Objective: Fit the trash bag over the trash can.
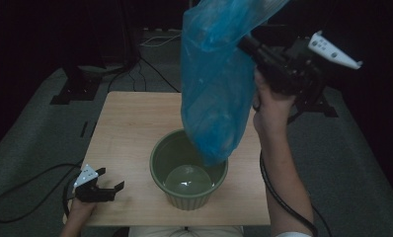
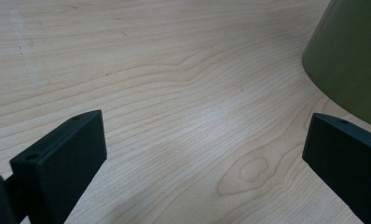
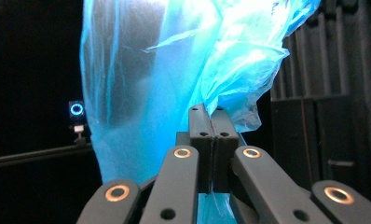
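Blue plastic bag (image 1: 214, 84), the one bag here, is hanging long-axis vertical above the wooden table (image 1: 130, 128), its lower end dipping into the single green pot (image 1: 188, 170). I am lifting my right gripper (image 1: 251, 45) high with forearm raised, jaws clenched on the bag's upper edge. My left gripper (image 1: 108, 180) is resting low beside the pot, jaws released and apart.

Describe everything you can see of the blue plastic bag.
The blue plastic bag is thin, see-through and crinkled. It hangs lengthwise in the air, its lower end dipping just inside the rim of the green pot on the wooden table. The right gripper is shut on a bunched fold of the bag. Whether the bag touches the pot cannot be told.
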{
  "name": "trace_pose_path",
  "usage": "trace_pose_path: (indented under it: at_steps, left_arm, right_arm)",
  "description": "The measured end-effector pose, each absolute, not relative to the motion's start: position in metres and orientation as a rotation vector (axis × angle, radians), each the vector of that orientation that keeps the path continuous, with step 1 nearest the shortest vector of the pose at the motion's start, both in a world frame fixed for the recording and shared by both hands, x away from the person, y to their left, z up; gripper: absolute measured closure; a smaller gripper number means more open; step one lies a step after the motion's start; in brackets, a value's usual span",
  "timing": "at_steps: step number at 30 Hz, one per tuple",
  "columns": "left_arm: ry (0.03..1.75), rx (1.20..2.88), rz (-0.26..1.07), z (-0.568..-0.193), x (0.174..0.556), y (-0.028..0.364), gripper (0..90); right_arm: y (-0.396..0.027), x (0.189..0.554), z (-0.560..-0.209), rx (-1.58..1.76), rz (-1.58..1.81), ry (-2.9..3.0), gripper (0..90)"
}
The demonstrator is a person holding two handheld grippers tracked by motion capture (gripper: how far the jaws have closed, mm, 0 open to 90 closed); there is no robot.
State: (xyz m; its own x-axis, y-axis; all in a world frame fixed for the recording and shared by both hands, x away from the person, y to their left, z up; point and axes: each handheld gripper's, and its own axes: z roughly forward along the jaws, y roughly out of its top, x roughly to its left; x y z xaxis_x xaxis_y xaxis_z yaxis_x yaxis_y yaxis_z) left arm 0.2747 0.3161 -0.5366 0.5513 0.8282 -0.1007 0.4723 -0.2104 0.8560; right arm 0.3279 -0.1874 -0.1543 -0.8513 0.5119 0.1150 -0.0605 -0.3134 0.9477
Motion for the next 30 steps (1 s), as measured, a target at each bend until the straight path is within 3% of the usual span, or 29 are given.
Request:
trace_pose_path:
  at_steps: [18,30]
  left_arm:
    - [1.051,1.857,0.468,-0.533,0.274,0.312,0.1]
    - [1.033,1.851,0.463,-0.518,0.272,0.304,0.1]
  right_arm:
    - [-0.167,0.348,-0.312,0.794,2.166,1.941,90.0]
    - [-0.17,0.35,-0.359,0.881,2.061,2.13,90.0]
